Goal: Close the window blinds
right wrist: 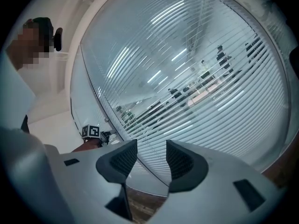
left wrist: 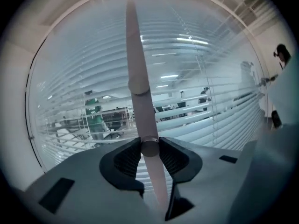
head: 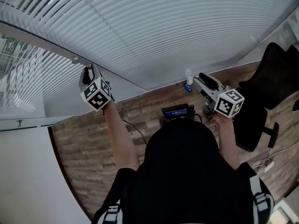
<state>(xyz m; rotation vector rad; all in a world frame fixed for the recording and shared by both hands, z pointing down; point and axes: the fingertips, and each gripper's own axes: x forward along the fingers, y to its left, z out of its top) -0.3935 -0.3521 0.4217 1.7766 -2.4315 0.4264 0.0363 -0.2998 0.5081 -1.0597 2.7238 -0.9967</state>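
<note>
left gripper [left wrist: 150,149] fingers pinch the blind wand [left wrist: 135,55]; right gripper [right wrist: 152,158] fingers spread before the blinds [right wrist: 201,120].

We're facing the blinds [head: 163,27], wand [left wrist: 138,69] hanging just before them, between the jaws of the left gripper [left wrist: 149,147]; right gripper [head: 197,78] well to its right, chair [head: 271,87] farther right.

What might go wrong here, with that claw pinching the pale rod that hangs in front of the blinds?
1. The left claw pinches the pale, smooth round rod between narrow pads, so a twist may let the rod slip instead of turning.
2. The white horizontal blind slats are tilted enough to show the office beyond. A twist the wrong way would likely open them further.
3. Pulling sideways might bend the thin rod.
</note>
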